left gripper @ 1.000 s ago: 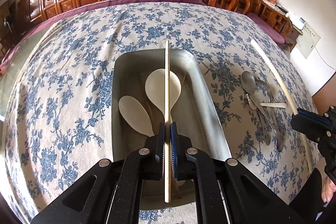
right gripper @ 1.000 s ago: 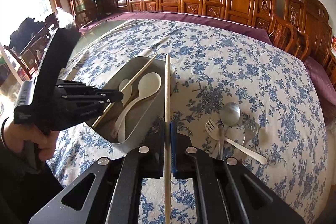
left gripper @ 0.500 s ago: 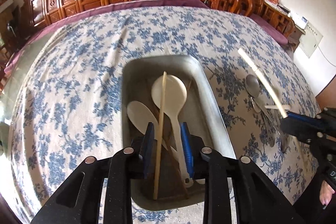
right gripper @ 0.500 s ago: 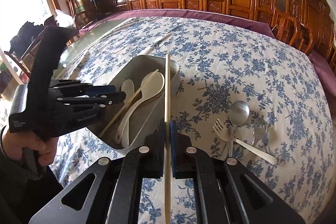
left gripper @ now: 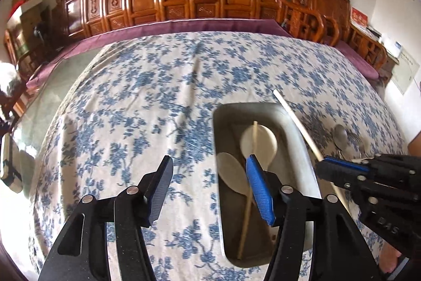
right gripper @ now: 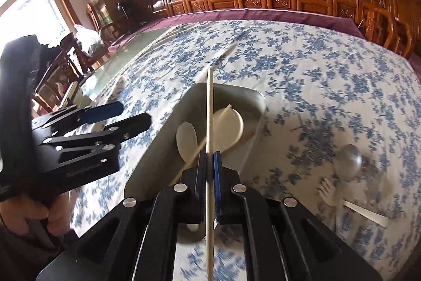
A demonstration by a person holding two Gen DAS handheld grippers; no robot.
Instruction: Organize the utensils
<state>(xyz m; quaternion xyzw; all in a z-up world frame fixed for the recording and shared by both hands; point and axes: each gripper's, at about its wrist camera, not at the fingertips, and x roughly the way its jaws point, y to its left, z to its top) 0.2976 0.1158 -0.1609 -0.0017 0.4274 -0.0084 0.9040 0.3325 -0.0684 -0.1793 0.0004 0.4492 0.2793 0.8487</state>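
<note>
— Two tongs, two different jobs, as we read it. Nearest us, the right tongs (right gripper: 209, 170) are clenched on a pale chopstick (right gripper: 209, 123), which runs straight out ahead between the pads and hangs over the near end of the metal tray (right gripper: 158, 149).

— And our left tongs (left gripper: 210, 186)? Their jaws are opening, with nothing between them; they hover over the flowered cloth on the surface (left gripper: 131, 109), beside the tray's left wall.

— So we judge one chopstick delivered: a thin one (left gripper: 247, 202) lies loose in the tray, slanting across the large white spoon (left gripper: 259, 141), with a smaller pale spoon (left gripper: 231, 173) beside it.

— Then the step in hand is the second chopstick. What does the next move ask of us?

— Bring the right tongs further over the tray, lower the stick until it lines up with the tray's long side, and only then release, or it may catch on the rim.

— And beyond that?

— Farther right on the cloth, well apart from the tray, wait a metal spoon (right gripper: 347, 162), a fork (right gripper: 327, 192) and a white handle (right gripper: 365, 212), blurred. We guess those come next.
</note>
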